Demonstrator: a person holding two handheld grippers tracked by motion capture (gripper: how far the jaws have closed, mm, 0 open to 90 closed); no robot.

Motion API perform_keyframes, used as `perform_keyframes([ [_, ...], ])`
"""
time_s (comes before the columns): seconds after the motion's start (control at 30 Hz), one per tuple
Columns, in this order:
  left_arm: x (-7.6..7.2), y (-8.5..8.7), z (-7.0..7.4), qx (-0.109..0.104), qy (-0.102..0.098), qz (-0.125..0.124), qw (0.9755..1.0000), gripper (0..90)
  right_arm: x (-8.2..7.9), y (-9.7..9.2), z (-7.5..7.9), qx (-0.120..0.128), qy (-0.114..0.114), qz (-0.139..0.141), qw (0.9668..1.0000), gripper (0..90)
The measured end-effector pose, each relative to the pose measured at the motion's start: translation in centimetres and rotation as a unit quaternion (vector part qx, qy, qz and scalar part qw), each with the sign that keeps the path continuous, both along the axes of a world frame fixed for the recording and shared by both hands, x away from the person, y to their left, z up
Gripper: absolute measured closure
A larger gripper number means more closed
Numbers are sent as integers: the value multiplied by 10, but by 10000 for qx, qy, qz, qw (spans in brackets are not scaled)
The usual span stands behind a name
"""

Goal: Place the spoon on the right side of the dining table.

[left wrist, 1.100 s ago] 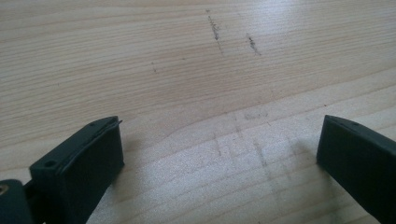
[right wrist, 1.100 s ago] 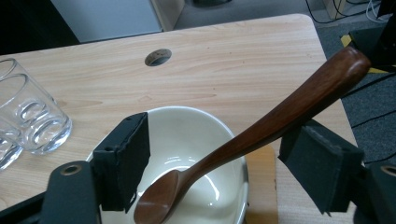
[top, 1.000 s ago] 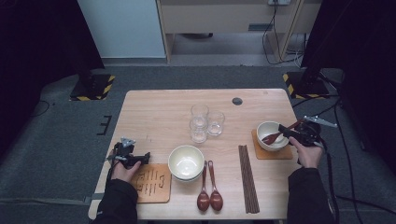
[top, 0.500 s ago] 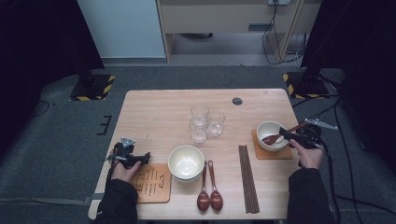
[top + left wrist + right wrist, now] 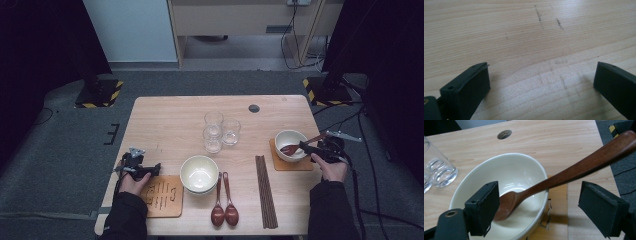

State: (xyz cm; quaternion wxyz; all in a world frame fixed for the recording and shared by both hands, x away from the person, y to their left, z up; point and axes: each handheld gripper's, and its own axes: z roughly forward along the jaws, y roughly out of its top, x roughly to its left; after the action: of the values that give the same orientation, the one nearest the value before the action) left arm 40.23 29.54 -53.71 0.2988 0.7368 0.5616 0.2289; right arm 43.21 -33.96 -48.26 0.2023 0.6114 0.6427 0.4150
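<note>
My right gripper (image 5: 539, 212) has just been opening; its jaws stand spread, pads clear of the wooden spoon (image 5: 554, 182) between them. The spoon rests in the white bowl (image 5: 486, 172), blade on the bottom, handle leaning over the rim. The bowl sits on a coaster (image 5: 290, 163). Beyond the bowl stand glasses (image 5: 220, 131). My left gripper (image 5: 541, 85) hangs spread over the bare table (image 5: 524, 32), well apart from the bowl.

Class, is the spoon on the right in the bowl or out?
In: the spoon rests inside the bowl, handle leaning over its rim.
</note>
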Motion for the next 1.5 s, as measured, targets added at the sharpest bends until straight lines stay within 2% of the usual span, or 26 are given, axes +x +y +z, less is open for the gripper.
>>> perform_keyframes([
  [0.2, 0, 0, 0, 0, 0, 0, 10000, 0, -12, 0, 7, 55, -99, 22, 9999, 172],
  [0.5, 0, 0, 0, 0, 0, 0, 10000, 0, -24, 4, 15, 42, -123, 143, 9998, 171],
  [0.7, 0, 0, 0, 0, 0, 0, 10000, 0, -29, 7, 27, 119, -303, 194, 9993, 189],
  [0.83, 0, 0, 0, -1, 0, 0, 10000, 0, -25, 11, 33, 85, -397, 266, 9988, 194],
  [1.07, 0, 0, 0, -1, 0, 0, 10000, 0, -12, 18, 38, -7, -382, 339, 9987, 190],
  [1.27, 0, 0, 0, 0, 0, 0, 10000, 0, 2, 21, 31, -100, -359, 265, 9990, 190],
  [1.37, 0, 0, 0, 0, 0, -1, 10000, 0, 8, 23, 27, -170, -268, 310, 9990, 185],
  [1.5, 0, 0, 0, 0, 0, -1, 10000, 0, 12, 24, 25, -284, -263, 367, 9986, 185],
])
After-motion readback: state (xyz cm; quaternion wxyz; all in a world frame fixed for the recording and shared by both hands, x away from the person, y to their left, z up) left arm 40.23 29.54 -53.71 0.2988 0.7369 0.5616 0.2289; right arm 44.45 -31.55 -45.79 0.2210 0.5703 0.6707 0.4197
